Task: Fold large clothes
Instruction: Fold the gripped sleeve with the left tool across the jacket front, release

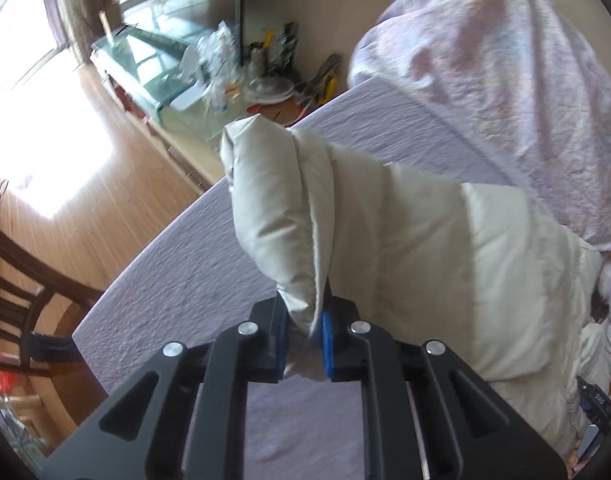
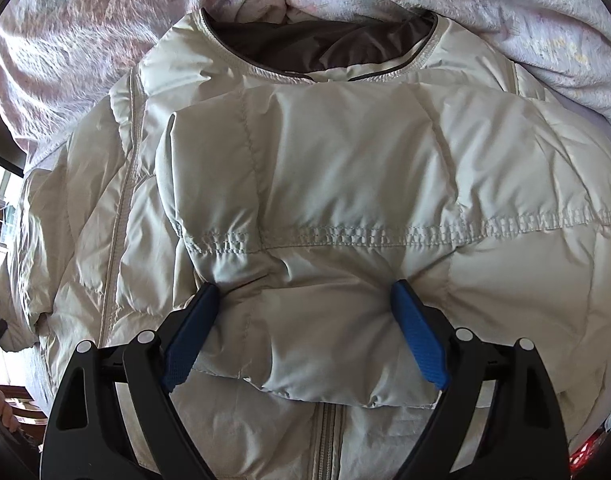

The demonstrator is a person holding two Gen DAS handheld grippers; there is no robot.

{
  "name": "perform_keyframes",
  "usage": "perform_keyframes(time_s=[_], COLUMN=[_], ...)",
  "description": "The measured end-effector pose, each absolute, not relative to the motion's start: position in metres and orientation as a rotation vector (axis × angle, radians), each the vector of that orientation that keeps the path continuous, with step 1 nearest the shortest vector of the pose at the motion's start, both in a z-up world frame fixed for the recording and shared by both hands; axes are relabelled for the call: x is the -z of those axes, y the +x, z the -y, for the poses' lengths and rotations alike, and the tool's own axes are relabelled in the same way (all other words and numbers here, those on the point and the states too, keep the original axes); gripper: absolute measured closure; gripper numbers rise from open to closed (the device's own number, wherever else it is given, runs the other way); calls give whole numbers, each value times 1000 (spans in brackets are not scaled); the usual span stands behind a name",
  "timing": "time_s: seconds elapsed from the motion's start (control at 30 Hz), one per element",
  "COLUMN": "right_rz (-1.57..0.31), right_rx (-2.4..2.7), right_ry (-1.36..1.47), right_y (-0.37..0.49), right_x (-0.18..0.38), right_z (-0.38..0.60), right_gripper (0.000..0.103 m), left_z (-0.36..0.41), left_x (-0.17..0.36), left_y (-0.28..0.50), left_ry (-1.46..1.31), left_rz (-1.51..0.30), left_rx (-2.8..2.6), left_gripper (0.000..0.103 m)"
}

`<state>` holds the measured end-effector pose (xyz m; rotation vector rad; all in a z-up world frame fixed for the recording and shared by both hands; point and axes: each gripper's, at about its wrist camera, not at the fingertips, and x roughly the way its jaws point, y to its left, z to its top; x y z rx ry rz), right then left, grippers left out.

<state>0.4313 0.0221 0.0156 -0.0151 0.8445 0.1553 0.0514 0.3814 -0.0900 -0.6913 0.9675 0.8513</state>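
Cream puffer jacket (image 2: 345, 168) collar pointing away, left gripper (image 1: 305, 340) pinching its sleeve (image 1: 273, 208), right gripper (image 2: 301, 332) spread wide.

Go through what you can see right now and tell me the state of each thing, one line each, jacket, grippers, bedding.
Puffer jacket: front up on the bed, one sleeve folded across its chest, the other lifted.
Lifted sleeve: its end pinched, raised off the sheet.
Left gripper: jaws shut on the sleeve.
Right gripper: jaws open, straddling the folded sleeve.
Comforter: bunched beyond the jacket.
Bed sheet: lying flat.
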Motion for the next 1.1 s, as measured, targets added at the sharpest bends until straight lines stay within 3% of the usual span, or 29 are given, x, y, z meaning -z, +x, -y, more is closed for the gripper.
perform_keyframes(time_s=[0.43, 1.1], right_rz=[-818, -691], right_rx=[-254, -126], right_ry=[63, 90], right_y=[414, 366], right_x=[-28, -48], right_z=[18, 121], right_gripper=[14, 16], left_z=[-258, -36], left_x=[-2, 30], left_y=[174, 308], left_ry=[-465, -246], left_rz=[-879, -990], left_rx=[-544, -71], left_gripper=[90, 90])
